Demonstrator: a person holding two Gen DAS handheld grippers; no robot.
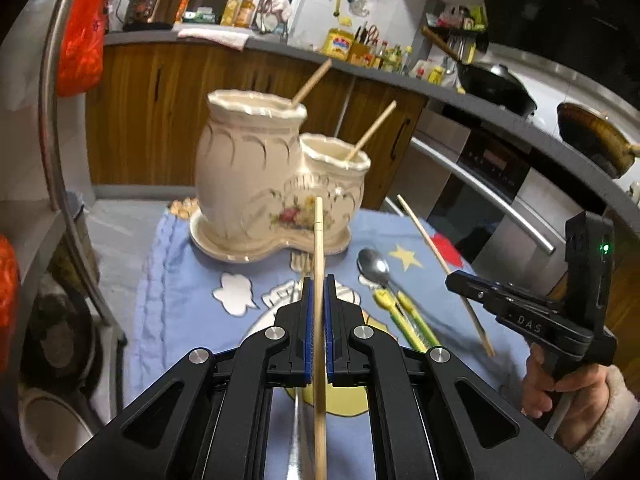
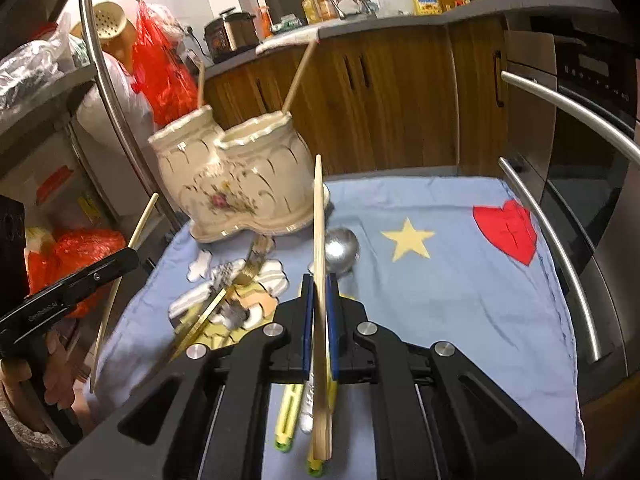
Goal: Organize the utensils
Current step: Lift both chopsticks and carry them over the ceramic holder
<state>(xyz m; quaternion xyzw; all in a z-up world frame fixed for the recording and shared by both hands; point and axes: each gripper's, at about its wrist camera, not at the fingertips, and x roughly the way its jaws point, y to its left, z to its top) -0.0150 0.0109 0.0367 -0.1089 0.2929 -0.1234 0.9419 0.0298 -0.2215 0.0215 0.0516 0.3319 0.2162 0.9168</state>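
My left gripper [image 1: 319, 282] is shut on a wooden chopstick [image 1: 318, 232] that runs straight ahead toward the cream ceramic twin-pot holder [image 1: 256, 168]. A chopstick [image 1: 312, 82] leans out of the tall pot and another [image 1: 372, 130] out of the low pot. My right gripper [image 2: 319, 280] is shut on a second wooden chopstick [image 2: 318, 208], its tip beside the holder [image 2: 232, 176]. On the cloth lie a steel spoon [image 2: 342, 248], a gold fork [image 2: 252, 260] and yellow-green handled utensils [image 2: 290, 412]. Each view shows the other gripper [image 1: 452, 280] [image 2: 132, 258] with its chopstick, held in a hand.
A blue cloth [image 2: 440, 280] with a yellow star and a red heart covers the table. Oven handles [image 2: 560, 248] curve along the right edge, a chrome rail [image 1: 52, 140] along the left. Wooden cabinets [image 1: 160, 112] and a crowded counter stand behind.
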